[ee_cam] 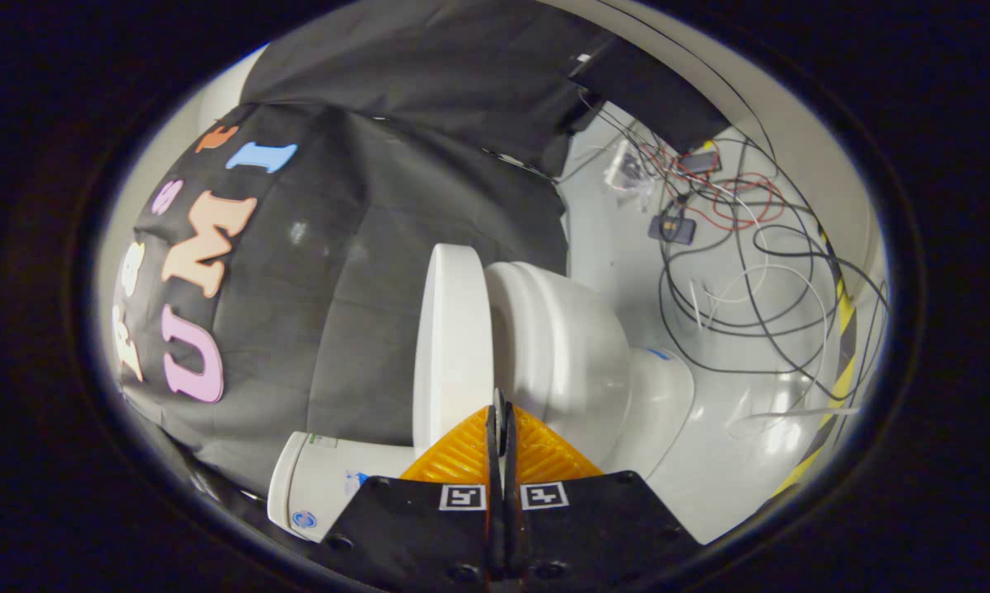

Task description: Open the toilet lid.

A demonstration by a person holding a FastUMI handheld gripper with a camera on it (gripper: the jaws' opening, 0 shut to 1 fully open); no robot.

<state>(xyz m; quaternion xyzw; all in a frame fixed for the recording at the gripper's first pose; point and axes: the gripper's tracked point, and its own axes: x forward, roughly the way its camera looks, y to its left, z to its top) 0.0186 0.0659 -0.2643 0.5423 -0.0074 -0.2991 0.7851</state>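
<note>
Tangled cables [750, 272] are sprawling over the glossy white floor [734, 461] beyond the toilet, with a small dark box [673, 229] among them. Yellow-black tape [837, 371] is edging the floor. Black cloth [355, 272] is hanging behind. The view is rolled sideways: toilet lid [452, 346] is lying against the bowl [577, 354], tank [322, 486] beside the fingers. Fingers [500, 428] are pressing together, nothing between them, their tips just at the lid's edge.

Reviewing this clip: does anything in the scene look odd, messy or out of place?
Yes: loose cables lie tangled on the floor beyond the toilet, a messy trip hazard. The toilet lid looks undamaged. The gripper has its jaws closed together, at the lid's edge.
</note>
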